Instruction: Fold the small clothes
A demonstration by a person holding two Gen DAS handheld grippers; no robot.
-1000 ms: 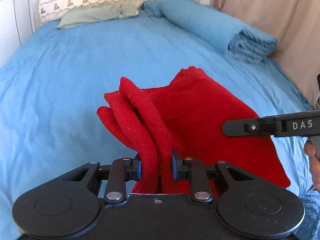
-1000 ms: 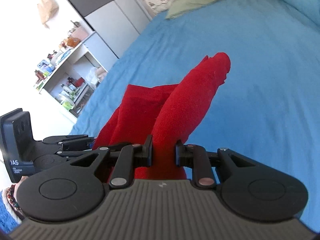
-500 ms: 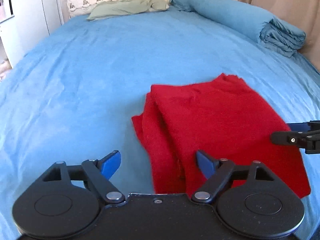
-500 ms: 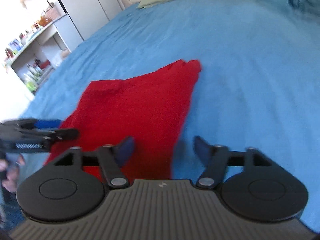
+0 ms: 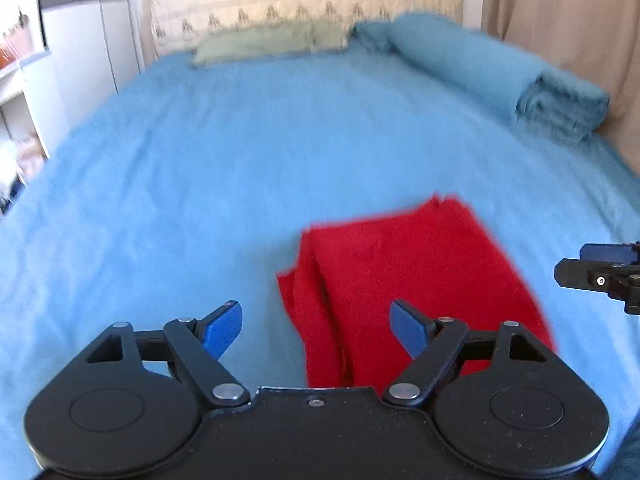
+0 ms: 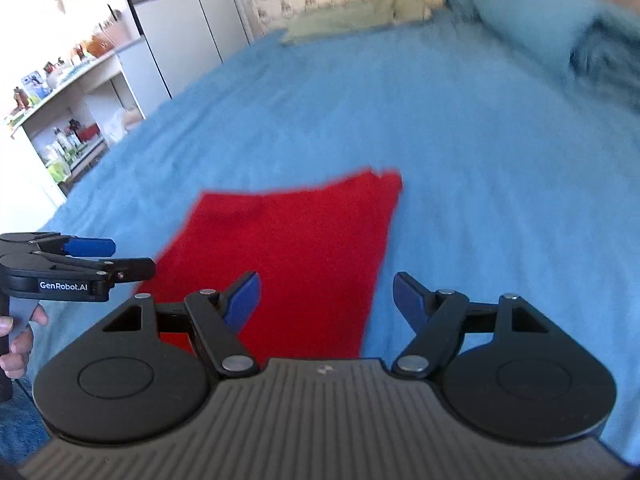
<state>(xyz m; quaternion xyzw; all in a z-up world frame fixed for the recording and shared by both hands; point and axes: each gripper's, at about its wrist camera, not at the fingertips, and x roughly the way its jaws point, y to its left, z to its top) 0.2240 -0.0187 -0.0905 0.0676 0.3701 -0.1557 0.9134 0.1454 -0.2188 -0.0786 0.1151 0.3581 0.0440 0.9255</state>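
Here, a red garment (image 5: 416, 280) is seen lying flat on a blue bedsheet (image 5: 200, 184), folded into a rough rectangle with stacked layers showing along its left edge in the left wrist view; nothing is held by either tool. The left gripper (image 5: 316, 326) is poised just short of the cloth's near edge with its blue-padded fingers (image 5: 224, 326) spread wide, and the right gripper (image 6: 326, 300) is likewise held apart above the near right part of the garment; both views are blurred, so fine creases cannot be made out.

The fold is judged to be largely laid down; the step in hand is taken to be either a last tidying or another fold. For a clean result, the loose layers at the left edge would best be squared before any further fold; the near corners would be pinched together, lifted evenly by both tools and carried toward the far edge so that the edges meet; the cloth looks soft and thick, so a firm pinch through all layers is advised.

Containers are not seen on the bed; a rolled blue blanket (image 5: 520, 80) and a pale green pillow (image 5: 272, 40) are set near the headboard; shelves (image 6: 68, 120) beside the bed are stocked with small bottles and jars, their contents too small to tell.
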